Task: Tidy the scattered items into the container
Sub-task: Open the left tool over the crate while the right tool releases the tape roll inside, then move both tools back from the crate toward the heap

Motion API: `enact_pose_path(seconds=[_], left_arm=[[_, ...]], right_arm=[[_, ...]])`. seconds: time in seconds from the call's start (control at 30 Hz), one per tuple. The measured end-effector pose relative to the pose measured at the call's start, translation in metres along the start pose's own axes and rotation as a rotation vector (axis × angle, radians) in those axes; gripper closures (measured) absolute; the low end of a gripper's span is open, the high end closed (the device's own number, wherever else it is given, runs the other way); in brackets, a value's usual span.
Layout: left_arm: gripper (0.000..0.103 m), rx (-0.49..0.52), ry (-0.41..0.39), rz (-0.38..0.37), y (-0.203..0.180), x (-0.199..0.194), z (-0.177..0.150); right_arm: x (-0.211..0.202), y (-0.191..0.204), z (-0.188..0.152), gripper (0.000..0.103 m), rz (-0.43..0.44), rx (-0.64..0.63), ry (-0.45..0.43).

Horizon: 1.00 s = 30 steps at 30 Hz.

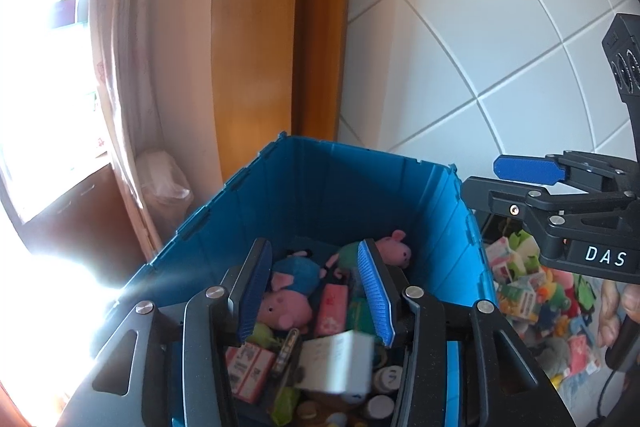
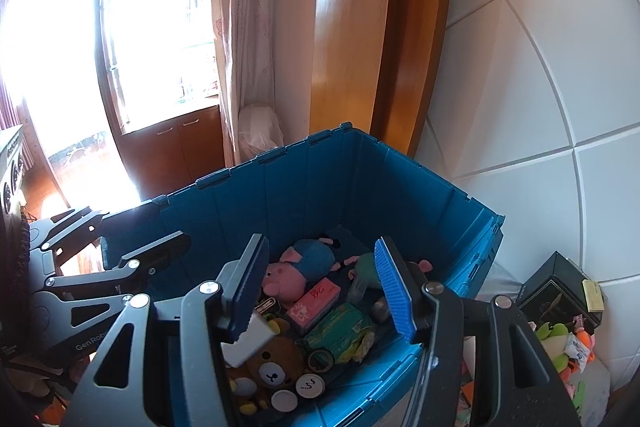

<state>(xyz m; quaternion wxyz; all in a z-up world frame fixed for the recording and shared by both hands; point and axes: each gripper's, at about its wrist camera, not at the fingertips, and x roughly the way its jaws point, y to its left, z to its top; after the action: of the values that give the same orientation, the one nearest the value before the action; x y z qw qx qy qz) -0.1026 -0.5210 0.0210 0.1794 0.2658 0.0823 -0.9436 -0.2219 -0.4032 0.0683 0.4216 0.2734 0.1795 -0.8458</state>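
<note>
L wrist: my left gripper (image 1: 316, 291) is over the bin (image 1: 352, 179), fingers apart, and a blurred white box (image 1: 336, 363) is dropping free below them. Keep it centred, clear of the rim. R wrist: right gripper (image 2: 324, 291) w/ fingers apart, empty. More toys (image 2: 568, 347) lie outside the bin, right side.

The blue crate (image 2: 400, 187) stands open-topped, its upper half clear. Toys crowd its floor; wall tiles (image 2: 540, 87) close behind.

One blue crate (image 2: 280, 195) holds two pink pig plushes (image 2: 286, 277), one bear plush (image 2: 276, 367), one pink box (image 2: 314, 303), one green packet (image 2: 340, 331).
</note>
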Motion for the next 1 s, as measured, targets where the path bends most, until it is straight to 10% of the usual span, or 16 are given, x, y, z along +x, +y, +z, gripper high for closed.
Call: enact_pose_path(seconds=[1.0], left_arm=[[0.045, 0.073, 0.032, -0.039, -0.055, -0.006, -0.007]], right_arm=[[-0.031, -0.031, -0.043, 0.048, -0.026, 0.094, 0.001]])
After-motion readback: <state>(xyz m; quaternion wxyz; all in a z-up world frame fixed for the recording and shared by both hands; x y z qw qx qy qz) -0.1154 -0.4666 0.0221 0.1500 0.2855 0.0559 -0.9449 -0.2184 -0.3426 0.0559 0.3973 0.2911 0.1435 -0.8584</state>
